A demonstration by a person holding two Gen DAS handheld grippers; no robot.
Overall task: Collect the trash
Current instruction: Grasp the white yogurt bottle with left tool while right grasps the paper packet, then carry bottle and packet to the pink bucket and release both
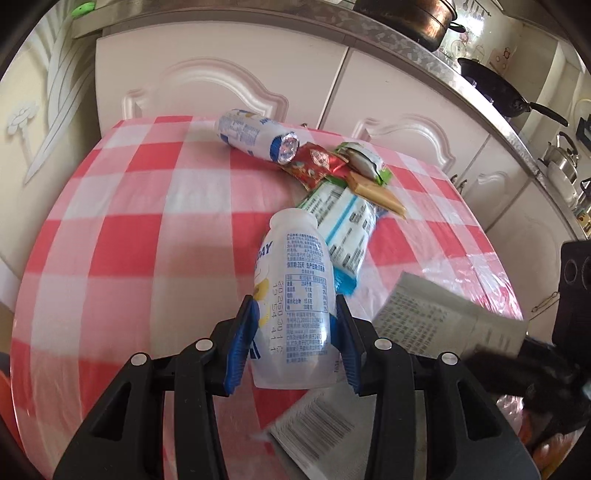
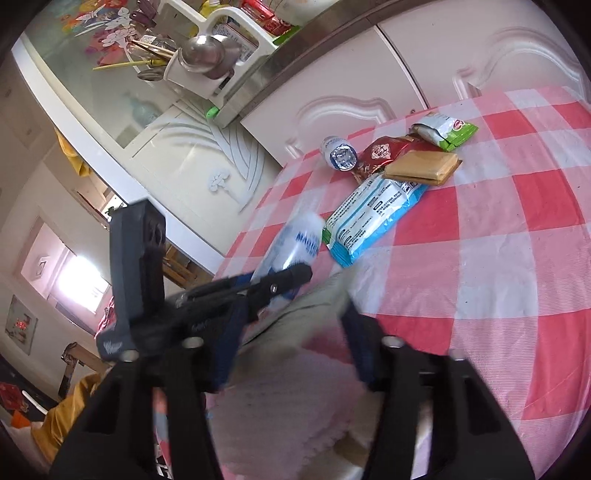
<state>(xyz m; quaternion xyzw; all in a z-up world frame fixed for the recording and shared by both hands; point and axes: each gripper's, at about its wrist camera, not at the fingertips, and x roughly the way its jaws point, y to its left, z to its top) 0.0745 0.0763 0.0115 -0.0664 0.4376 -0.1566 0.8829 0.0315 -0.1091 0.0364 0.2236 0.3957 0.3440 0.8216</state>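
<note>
left tool [image 1: 295, 339]: clamped on white bottle [image 1: 291, 295] | above checked tablecloth [image 1: 129, 221] | wrappers [image 1: 343, 192] beyond

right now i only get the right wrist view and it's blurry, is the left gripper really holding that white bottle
Observer: Yes. The left wrist view shows the left gripper with its blue pads pressed on both sides of the white bottle.
Operator: what's the grey blur right in front of my camera
Observer: A grey packet. The left wrist view shows small printed text on it, which your view smears out.
Operator: anything past the table on the far right
Observer: A counter carrying a black pan and a steel kettle, all outside your view.
</note>
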